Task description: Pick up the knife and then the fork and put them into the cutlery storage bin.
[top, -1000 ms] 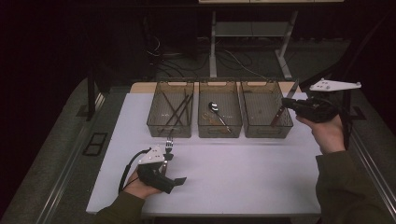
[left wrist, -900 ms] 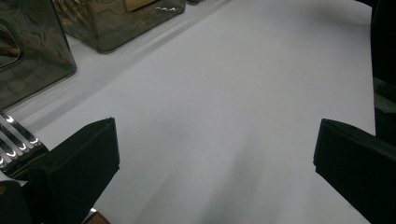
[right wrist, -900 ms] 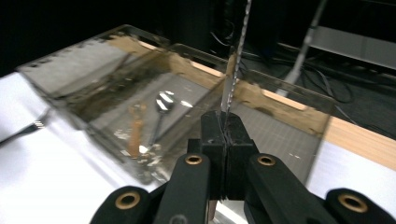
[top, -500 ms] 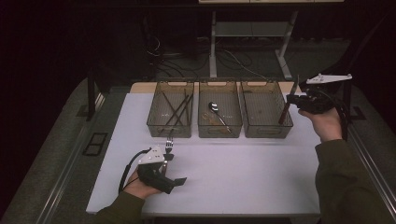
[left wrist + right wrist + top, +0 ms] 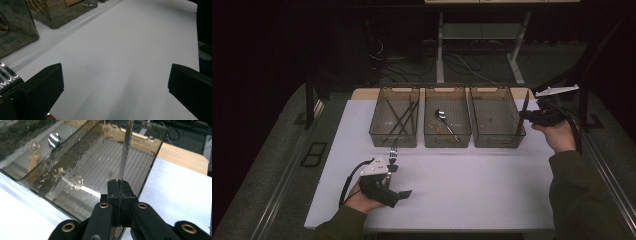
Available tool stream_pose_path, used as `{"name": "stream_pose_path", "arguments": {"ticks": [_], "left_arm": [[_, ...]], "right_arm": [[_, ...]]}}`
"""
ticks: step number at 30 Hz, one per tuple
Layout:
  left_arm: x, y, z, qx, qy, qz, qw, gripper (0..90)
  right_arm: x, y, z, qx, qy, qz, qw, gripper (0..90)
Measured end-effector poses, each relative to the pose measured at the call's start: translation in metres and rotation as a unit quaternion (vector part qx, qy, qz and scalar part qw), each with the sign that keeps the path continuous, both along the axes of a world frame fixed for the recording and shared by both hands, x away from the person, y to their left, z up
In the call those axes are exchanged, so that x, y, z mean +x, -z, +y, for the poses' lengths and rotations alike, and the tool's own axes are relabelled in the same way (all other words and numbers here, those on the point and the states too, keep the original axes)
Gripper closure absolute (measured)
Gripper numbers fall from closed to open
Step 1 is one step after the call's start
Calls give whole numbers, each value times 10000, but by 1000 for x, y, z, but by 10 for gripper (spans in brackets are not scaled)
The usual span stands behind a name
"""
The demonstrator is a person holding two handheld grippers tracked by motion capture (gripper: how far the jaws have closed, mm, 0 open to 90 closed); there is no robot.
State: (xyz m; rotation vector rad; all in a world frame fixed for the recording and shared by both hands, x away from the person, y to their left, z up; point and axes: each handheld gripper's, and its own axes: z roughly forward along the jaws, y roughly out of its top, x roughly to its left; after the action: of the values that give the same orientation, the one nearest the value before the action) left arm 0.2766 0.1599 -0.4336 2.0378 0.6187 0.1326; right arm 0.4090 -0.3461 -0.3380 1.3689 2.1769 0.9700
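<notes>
- Knife [image 5: 125, 150] stands pinched between the jaws of the right gripper [image 5: 119, 185], its serrated blade rising straight up from the pads in the right gripper view.
- In the high view the knife [image 5: 524, 111] hangs upright at the right outer wall of the right bin [image 5: 497, 131], just above the table [image 5: 472, 190].
- Right gripper [image 5: 530, 116] is in the person's right hand [image 5: 557, 134], off the right end of the bin row, with its grey plate on top.
- Its jaws are pressed together on the blade's lower part, with no gap showing between the pads.
- Right bin [image 5: 82, 167] lies behind the blade in the right gripper view; its ribbed floor shows through the tinted wall.
- Left gripper [image 5: 384, 184] rests low over the table near its front left, held in the left hand [image 5: 364, 200].
- Its jaws are spread wide, one at each bottom corner of the left gripper view, with bare white table [image 5: 120, 55] between them.
- Fork [image 5: 392, 156] lies on the table just in front of the left bin [image 5: 396, 131], right beside the left gripper.
- Fork tines [image 5: 7, 76] show next to the left jaw, outside the gap, not gripped.
- Left bin holds several dark sticks [image 5: 402, 116], lying crossed.
- Middle bin [image 5: 447, 137] holds a spoon [image 5: 443, 119], bowl toward the far side.
- The three bins stand side by side along the far half of the table, walls close together.
</notes>
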Motion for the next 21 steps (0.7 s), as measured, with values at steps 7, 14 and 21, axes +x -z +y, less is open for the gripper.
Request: {"name": "stream_pose_path", "arguments": {"ticks": [7, 14, 21], "left_arm": [[0, 0, 0, 4, 2, 2, 10000, 0], [0, 0, -1, -15, -2, -3, 10000, 0], [0, 0, -1, -2, -2, -27, 10000, 0]], "right_arm": [[4, 6, 3, -137, -63, 205, 9997, 892], [8, 11, 7, -112, -21, 157, 9998, 892], [16, 16, 14, -78, 53, 74, 9999, 892]]}}
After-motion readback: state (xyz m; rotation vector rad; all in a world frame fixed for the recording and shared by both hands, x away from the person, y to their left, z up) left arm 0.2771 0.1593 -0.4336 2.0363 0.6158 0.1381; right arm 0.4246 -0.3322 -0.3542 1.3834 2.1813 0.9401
